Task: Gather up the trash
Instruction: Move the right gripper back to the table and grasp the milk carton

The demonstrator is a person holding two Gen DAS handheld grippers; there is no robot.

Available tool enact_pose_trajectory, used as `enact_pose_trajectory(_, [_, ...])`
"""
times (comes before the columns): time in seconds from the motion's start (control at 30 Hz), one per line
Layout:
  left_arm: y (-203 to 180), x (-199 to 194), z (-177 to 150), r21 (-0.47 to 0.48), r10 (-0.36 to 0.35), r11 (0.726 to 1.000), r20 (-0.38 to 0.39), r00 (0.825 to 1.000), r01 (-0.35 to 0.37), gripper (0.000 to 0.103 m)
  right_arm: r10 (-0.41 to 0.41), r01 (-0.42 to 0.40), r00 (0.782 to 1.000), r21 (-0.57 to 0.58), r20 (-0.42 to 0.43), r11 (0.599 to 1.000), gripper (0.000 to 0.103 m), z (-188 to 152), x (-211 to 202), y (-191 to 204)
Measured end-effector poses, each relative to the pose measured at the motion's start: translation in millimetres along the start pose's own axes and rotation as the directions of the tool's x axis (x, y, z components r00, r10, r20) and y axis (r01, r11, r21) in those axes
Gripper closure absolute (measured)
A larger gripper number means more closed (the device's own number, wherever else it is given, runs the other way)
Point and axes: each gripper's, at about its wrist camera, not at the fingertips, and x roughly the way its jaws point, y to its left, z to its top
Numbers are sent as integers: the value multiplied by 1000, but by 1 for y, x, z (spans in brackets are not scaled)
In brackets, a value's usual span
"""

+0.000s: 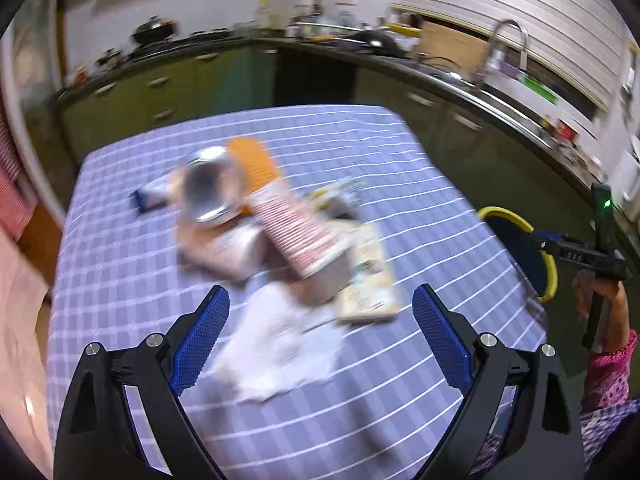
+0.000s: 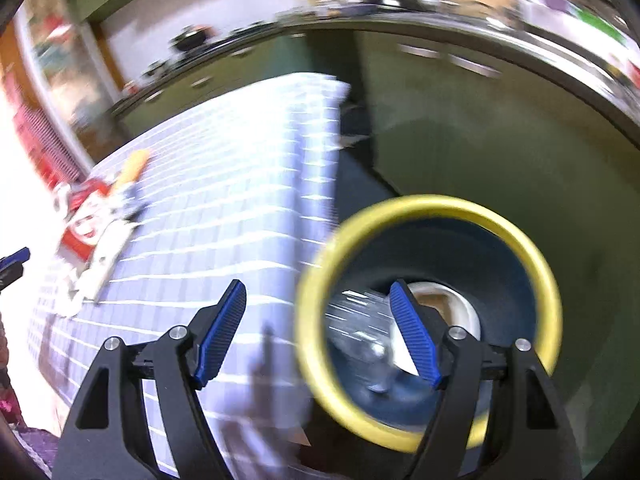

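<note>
A blurred pile of trash lies mid-table: a silver foil cup (image 1: 210, 190), an orange and red-striped packet (image 1: 288, 220), a flat printed carton (image 1: 368, 284), a blue-white wrapper (image 1: 150, 196) and a white tissue (image 1: 280, 352). My left gripper (image 1: 320, 292) hangs wide open above the tissue, with nothing between its pads. Off the table's right edge stands a dark bin with a yellow rim (image 2: 520, 240). My right gripper (image 2: 317, 285) is open over the bin's left rim. Inside the bin lie a clear plastic piece (image 2: 360, 320) and a white cup (image 2: 452, 308).
The table wears a lilac checked cloth (image 1: 360, 152). Green kitchen cabinets (image 1: 160, 88) and a counter with a sink tap (image 1: 508, 40) run behind and to the right. A hand in a pink sleeve (image 1: 608, 344) holds the right gripper beside the bin (image 1: 520, 220).
</note>
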Motion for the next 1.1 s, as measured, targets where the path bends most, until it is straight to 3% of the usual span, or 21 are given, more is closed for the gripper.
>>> enact_pose_trajectory(0.17, [30, -16, -23, -42, 70, 997, 27, 997, -69, 11, 133, -131, 991, -150, 4, 980, 33, 22, 15, 94])
enact_pose_trajectory(0.3, [55, -27, -35, -75, 103, 992, 42, 994, -100, 11, 238, -232, 971, -260, -6, 937, 33, 19, 26, 170])
enact_pose_trajectory(0.47, [76, -31, -44, -106, 110, 989, 44, 993, -105, 11, 239, -236, 970, -356, -37, 904, 33, 14, 51, 240])
enact_pose_trajectory(0.57, [85, -31, -47, -119, 106, 988, 43, 993, -100, 11, 221, -218, 975, -359, -33, 908, 33, 16, 63, 258])
enact_pose_trajectory(0.77, [95, -25, -54, -135, 84, 988, 36, 996, -78, 11, 159, -158, 987, -366, -27, 917, 42, 20, 88, 279])
enact_pose_trajectory(0.97, [100, -20, -59, -140, 73, 988, 28, 997, -69, 11, 106, -107, 994, -374, -23, 921, 59, 19, 99, 283])
enact_pose_trajectory(1.0, [101, -19, -59, -140, 71, 988, 27, 997, -67, 11, 100, -99, 995, -377, -17, 921, 66, 18, 98, 282])
enact_pose_trajectory(1.1, [101, -16, -58, -141, 66, 988, 24, 998, -62, 11, 107, -105, 994, -375, -15, 921, 66, 20, 95, 280])
